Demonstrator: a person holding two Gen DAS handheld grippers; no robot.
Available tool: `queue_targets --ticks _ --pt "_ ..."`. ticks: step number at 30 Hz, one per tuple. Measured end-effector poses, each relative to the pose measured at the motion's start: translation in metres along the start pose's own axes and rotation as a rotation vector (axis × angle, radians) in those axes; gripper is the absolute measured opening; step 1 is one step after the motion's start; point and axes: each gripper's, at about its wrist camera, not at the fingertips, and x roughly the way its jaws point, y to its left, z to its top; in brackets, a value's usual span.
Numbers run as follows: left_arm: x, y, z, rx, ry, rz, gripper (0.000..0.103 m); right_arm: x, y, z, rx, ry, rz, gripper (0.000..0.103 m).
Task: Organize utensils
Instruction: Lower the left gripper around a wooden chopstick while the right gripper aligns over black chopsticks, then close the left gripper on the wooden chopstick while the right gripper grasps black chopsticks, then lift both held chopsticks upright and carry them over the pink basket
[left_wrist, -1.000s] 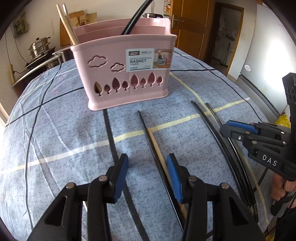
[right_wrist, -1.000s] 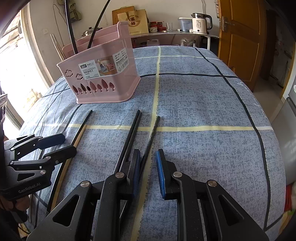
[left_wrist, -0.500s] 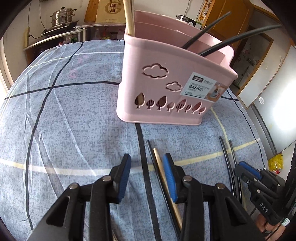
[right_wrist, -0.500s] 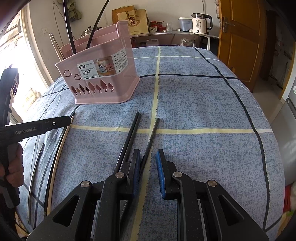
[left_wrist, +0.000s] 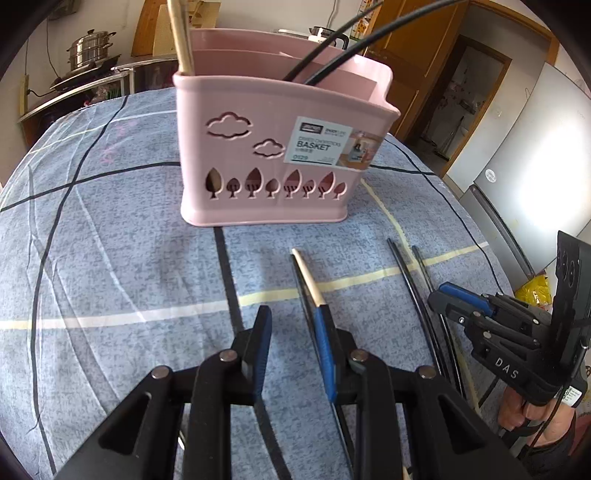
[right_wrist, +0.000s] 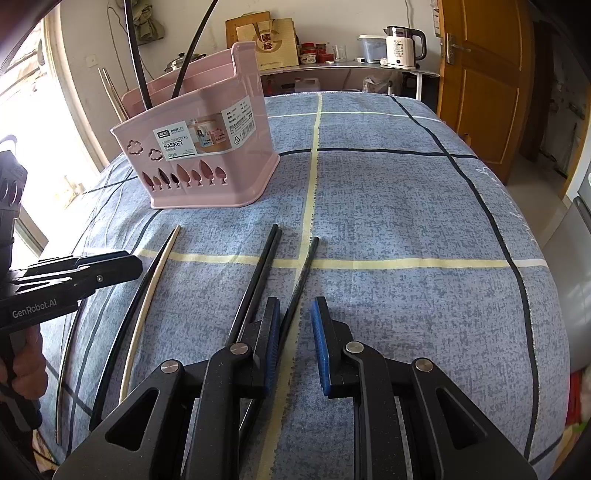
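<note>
While its jaws close in, the left tool (left_wrist: 291, 347) hangs low over the near edge of the table (left_wrist: 110, 266), nothing yet pinched; a wooden chopstick (left_wrist: 306, 277) and a black one beside it lie just outside its right pad, running under that finger. The right tool (right_wrist: 293, 332) hovers at the near edge too, jaws narrowly apart, a black chopstick (right_wrist: 301, 280) lying between the pads on the cloth without either pad clearly pressing it. Just left of that tool a pair of black chopsticks (right_wrist: 258, 273) lies touching side by side, passing under its left finger. Farther left, beside the left tool's snout, the wooden chopstick shows again as a long pale curve with a dark one alongside. Beyond all of these, toward the table's far left part, stands the pink basket (right_wrist: 207, 162), upright, with black and wooden sticks leaning out of its compartments.
</note>
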Motion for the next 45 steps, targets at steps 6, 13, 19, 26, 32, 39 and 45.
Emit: queue_targets --ticks 6,13,19,26,32,39,45 --pt "0.003 -0.004 -0.007 0.028 0.029 0.008 0.029 0.001 0.002 0.0 -0.003 0.0 -0.01 0.019" --pt "0.008 -0.025 -0.008 0.115 0.019 0.094 0.034 0.003 0.003 0.004 -0.008 0.006 -0.024 0.019" --pt "0.014 -0.037 -0.006 0.172 0.015 0.186 0.031 0.008 0.006 0.011 -0.021 0.019 -0.05 0.019" --pt "0.02 -0.041 0.006 0.18 0.023 0.204 0.009 0.018 0.01 0.022 -0.045 0.034 -0.076 0.008" --pt "0.007 -0.028 0.015 0.117 -0.004 0.145 0.005 0.009 0.008 0.028 -0.033 0.004 -0.03 0.007" --pt "-0.04 -0.021 0.028 0.085 -0.1 0.07 0.005 -0.028 0.012 0.042 -0.035 -0.099 -0.005 0.006" --pt "-0.081 -0.021 0.041 0.085 -0.191 0.033 0.005 -0.068 0.021 0.055 -0.051 -0.205 0.007 0.005"
